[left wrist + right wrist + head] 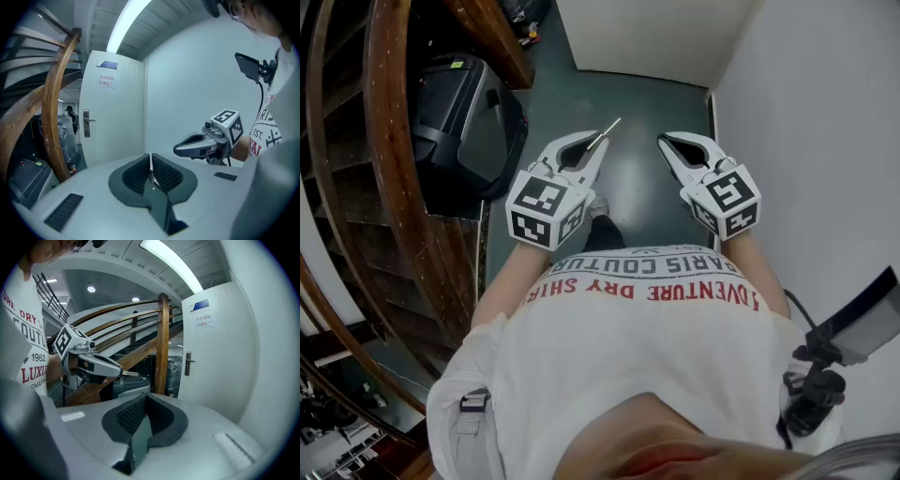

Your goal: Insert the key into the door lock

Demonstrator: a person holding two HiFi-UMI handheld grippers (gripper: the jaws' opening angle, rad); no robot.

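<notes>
A thin silver key (606, 131) sticks forward out of my left gripper (596, 150), which is shut on it. In the left gripper view the key's blade (150, 165) stands edge-on between the ribbed pads. The white door (112, 108) is several steps ahead, with its metal handle and lock plate (86, 123) on its left side. My right gripper (668, 143) is level with the left one, shut with nothing in it. From the right gripper view (146, 397) the door handle (188, 363) shows ahead, and the left gripper (93, 364) with the key (130, 373) at the left.
A curved wooden stair rail (389, 159) runs along the left, with a black machine (459, 112) under it. A white wall (825, 141) closes the right side. Dark floor (647, 112) leads to the door. A wooden post (162, 343) stands left of the door.
</notes>
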